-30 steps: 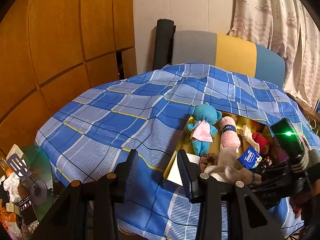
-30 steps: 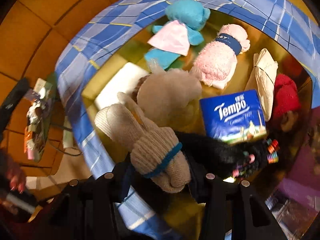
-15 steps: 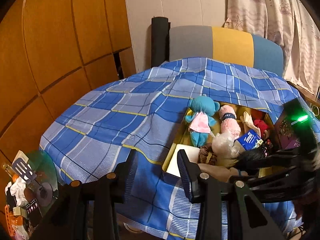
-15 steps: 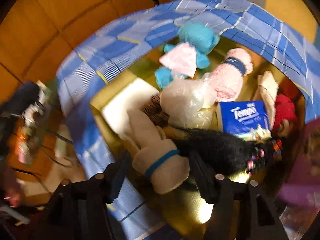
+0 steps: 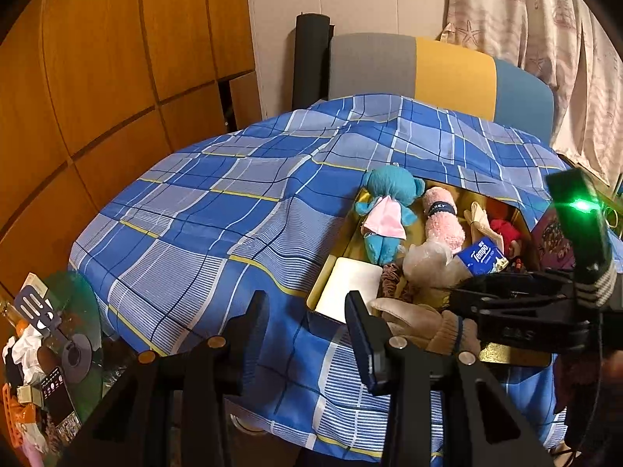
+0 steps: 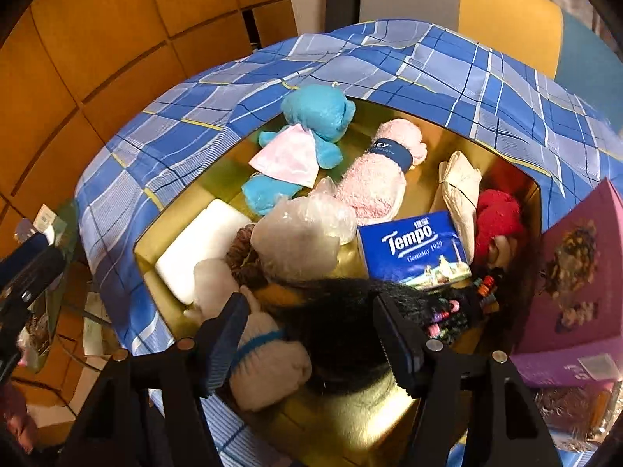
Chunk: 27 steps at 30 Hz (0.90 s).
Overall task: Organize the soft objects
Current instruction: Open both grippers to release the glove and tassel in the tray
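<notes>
Wood-panelled wall [image 5: 97, 58] and a pale curtain [image 5: 525, 19] close the room behind a counter draped in a blue checked cloth [image 6: 389, 62], with a grey, yellow and blue chair back [image 5: 428, 66] at its far side

The right gripper [image 6: 309, 311] has its fingers [image 6: 222, 342] spread. A second ago they pinched the beige knit glove [image 6: 268, 366]; now they stand apart, with it and a black fuzzy glove [image 6: 342, 323] lying loose between them in the near end of the gold tray [image 6: 350, 428]. That reads as a release, so this item looks delivered and the hand is free for the next one.

Farther into the tray lie a crumpled plastic bag [image 6: 300, 233], a white pad [image 6: 202, 241] and a Tempo tissue pack [image 6: 414, 247]. At its far end are a blue plush [image 6: 311, 124] and a pink plush [image 6: 381, 171]. A purple box [image 6: 576, 272] stands just beside the tray's right wall.

The left gripper [image 5: 307, 311] hangs with fingers spread on nothing, over the cloth just outside the tray's near left corner
</notes>
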Motion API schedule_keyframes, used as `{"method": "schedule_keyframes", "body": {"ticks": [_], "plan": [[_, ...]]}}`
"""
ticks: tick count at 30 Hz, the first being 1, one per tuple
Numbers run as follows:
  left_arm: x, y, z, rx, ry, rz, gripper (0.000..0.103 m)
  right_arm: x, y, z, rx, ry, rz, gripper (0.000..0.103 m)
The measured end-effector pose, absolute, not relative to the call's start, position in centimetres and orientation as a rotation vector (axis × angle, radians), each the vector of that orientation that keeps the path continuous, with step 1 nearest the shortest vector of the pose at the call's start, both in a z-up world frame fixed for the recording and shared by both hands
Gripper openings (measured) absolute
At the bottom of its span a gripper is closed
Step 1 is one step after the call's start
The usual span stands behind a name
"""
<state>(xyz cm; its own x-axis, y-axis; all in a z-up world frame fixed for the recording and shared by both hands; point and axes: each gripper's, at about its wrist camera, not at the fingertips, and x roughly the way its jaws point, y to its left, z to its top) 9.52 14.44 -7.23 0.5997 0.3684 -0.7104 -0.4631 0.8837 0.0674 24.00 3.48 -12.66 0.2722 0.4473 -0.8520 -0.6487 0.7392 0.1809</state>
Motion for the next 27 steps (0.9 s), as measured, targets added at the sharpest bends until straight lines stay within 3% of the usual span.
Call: {"method": "schedule_keyframes", "body": {"ticks": [8,10,13,19,21,27], "plan": [[9.6,13.6,-7.4,-0.109,0.812,0.464,0.040,22.6,1.9,-12.3,-0.203,1.087,0.677,0.068],[9.6,13.4,-7.4,-0.103,0.813,0.470,0.040,21.5,1.1,-11.0,-0.150,1.048,0.666,0.071],[9.6,13.1,-7.3,-0.089,0.817,0.480,0.040,19.6,0.6,-9.2,-0.121,0.962,0.638,0.086],[9.1,12.6,-6.8,-0.100,0.824,0.470,0.040,17.2,0.1,-7.1,-0.106,0.861,0.575,0.094],[9.0,12.7,-6.6,-0.109,0.835,0.466,0.040,16.6,-0.2,-6.7,-0.099,0.830,0.530,0.101],[8.5,12.2,-6.5,-0.097,0.840,0.490,0.040,14.7,-2.0,-5.4,-0.023,0.761,0.415,0.103]]}}
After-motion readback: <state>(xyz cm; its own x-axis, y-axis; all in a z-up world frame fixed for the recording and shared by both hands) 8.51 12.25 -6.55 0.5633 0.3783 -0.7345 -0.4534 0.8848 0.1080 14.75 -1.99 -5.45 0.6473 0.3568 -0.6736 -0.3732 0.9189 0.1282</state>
